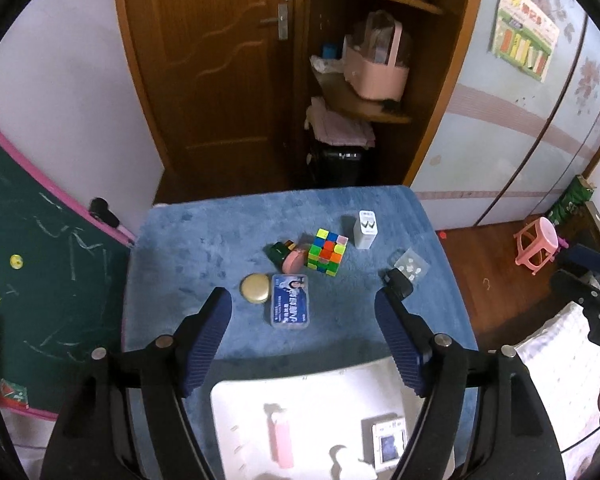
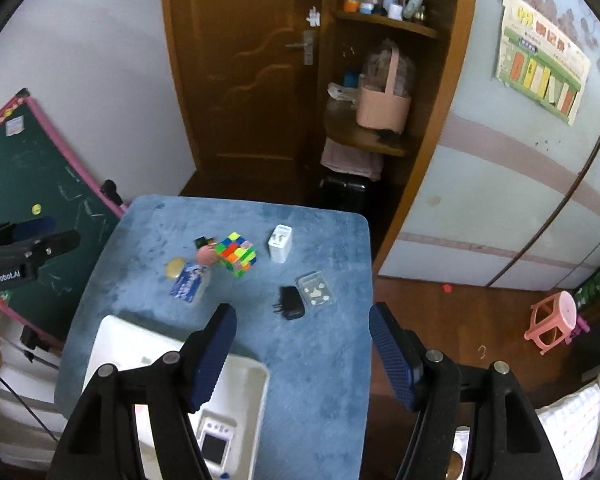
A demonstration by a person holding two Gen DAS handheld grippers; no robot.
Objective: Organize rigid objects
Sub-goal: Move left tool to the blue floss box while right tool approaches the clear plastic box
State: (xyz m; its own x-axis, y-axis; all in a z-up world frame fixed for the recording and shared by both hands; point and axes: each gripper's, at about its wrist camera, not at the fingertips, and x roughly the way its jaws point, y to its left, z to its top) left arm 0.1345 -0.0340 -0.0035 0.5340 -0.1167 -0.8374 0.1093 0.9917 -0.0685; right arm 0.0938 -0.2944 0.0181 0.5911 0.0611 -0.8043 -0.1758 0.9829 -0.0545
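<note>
While the left gripper (image 1: 303,312) is hovering above the blue tabletop (image 1: 180,248) with its fingers (image 1: 208,340) spread wide and holding nothing, its camera is showing the loose things waiting near the middle: a blue card case (image 1: 290,306) lying flat with its long axis running away from the camera, a gold round tin (image 1: 254,288) touching its left side, a pink round case (image 1: 293,262) and a small dark green item (image 1: 279,252) just beyond, a colour cube (image 1: 326,251) standing beside them, and a white plug adapter (image 1: 366,229) upright further right. A black charger (image 1: 398,285) is partly hiding behind the right finger, next to a clear small case (image 1: 410,266). The white tray (image 1: 236,408) is sitting at the near edge, already carrying a pink stick (image 1: 281,440) and a small boxed gadget (image 1: 389,440), presumably the collecting place. In the right wrist view, the right gripper (image 2: 302,344) is also hanging open and empty over the near tabletop, apparently poised to pick next. The black charger (image 2: 290,302) is lying between its fingers' line of sight, long axis pointing roughly away, prongs toward the left, just beside the clear small case (image 2: 315,289). The white tray (image 2: 112,344) is lying at lower left, with the boxed gadget (image 2: 216,446) inside.
</note>
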